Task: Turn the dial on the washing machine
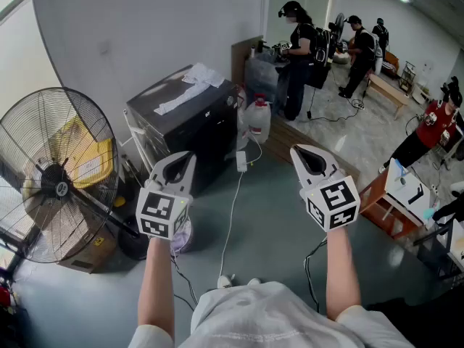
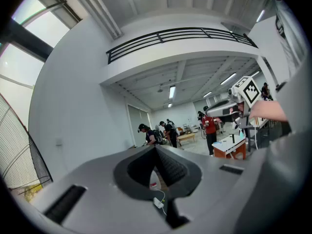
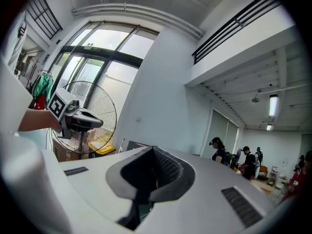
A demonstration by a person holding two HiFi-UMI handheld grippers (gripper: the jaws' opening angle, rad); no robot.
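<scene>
By wire fan (image 1: pixel 54 172) sits blk box (image 1: pixel 190 125) (glossy).

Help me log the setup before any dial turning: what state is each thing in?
Left hand-held gripper: shut, empty, level.
Right hand-held gripper: shut, empty, level.
Dark appliance: untouched, white cloth lying on top.
Floor fan: upright; spinning or not, unclear.
White jug: upright, capped.

Black-and-white square markers (image 1: pixel 161 214) are patterning the grey plastic left gripper (image 1: pixel 185 155) and right gripper (image 1: pixel 297 149); the boxy washing machine (image 1: pixel 187 122) is showing black.
</scene>
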